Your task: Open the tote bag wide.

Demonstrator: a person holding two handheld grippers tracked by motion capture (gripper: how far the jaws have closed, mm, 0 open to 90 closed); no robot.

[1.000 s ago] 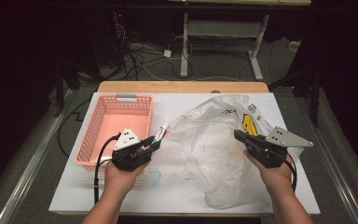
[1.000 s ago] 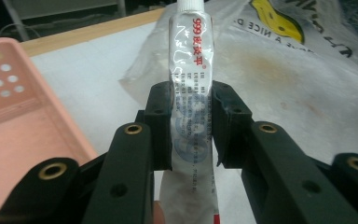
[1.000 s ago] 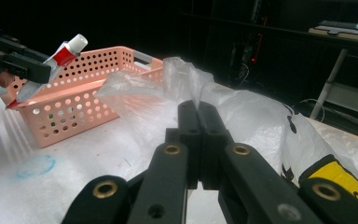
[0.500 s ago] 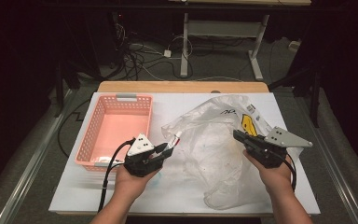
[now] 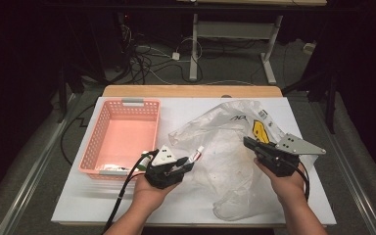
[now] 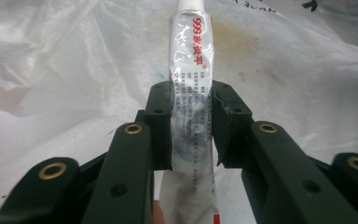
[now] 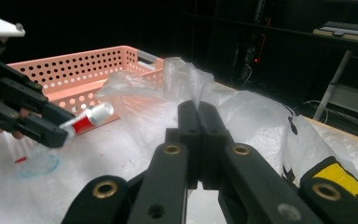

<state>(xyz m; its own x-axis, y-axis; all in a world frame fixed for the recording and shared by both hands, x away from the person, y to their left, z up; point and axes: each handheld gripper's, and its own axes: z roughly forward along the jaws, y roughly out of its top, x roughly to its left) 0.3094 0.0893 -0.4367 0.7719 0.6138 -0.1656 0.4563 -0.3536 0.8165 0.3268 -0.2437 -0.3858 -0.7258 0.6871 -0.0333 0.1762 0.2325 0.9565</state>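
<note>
The left gripper (image 5: 188, 164) clamps a tube (image 6: 192, 88) just beside the bag (image 5: 235, 147), cap toward it; the right gripper (image 7: 199, 112) is clenched on the bag's film. Best lift that film so the mouth gapes, then slide the tube in cap first

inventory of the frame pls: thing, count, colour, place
tube: 1, white with red print and a white cap, clamped in the left gripper, over the bag's left edge
plastic bag: 1, clear with a yellow patch, crumpled on the table's right half
basket: 1, pink, perforated, table's left; small items at its near end, too small to tell
table: 1, white top, wooden far edge
left gripper: 1, black, shut on the tube
right gripper: 1, black, shut on a fold of the bag
hands: 2, one per gripper, bottom edge
</note>
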